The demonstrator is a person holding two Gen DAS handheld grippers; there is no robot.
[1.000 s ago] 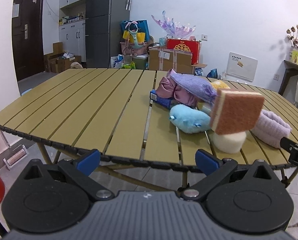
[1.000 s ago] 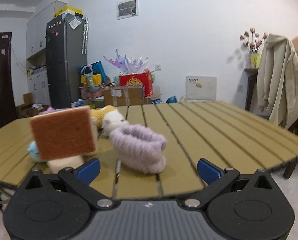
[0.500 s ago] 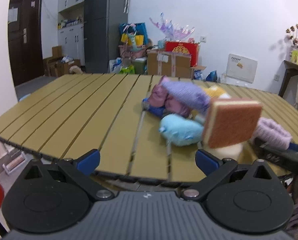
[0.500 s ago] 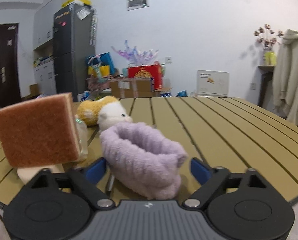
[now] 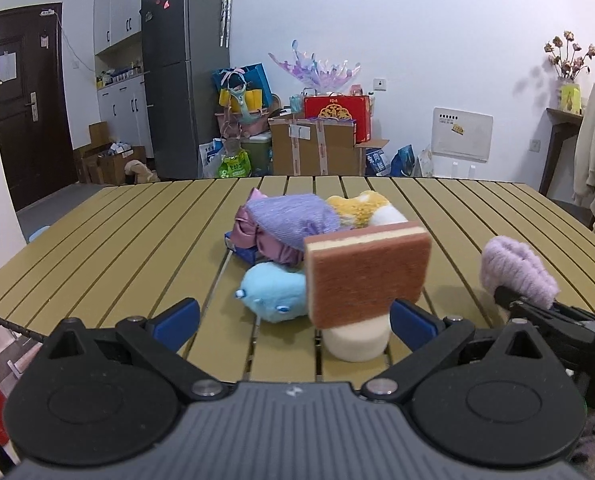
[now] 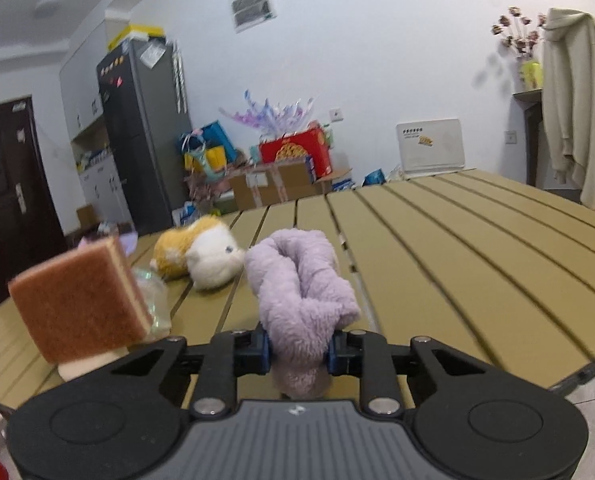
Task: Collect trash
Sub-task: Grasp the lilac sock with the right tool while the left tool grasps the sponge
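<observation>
**Lilac sock pinched in my right gripper**

My right gripper has its blue pads squeezed tight on the fluffy lilac sock, at the near edge of the slatted table. My left gripper stands wide apart, holding nothing. Just past it a brown sponge stands on a cream foam disc, beside a blue plush. Farther back lies an orange-white plush.
</observation>
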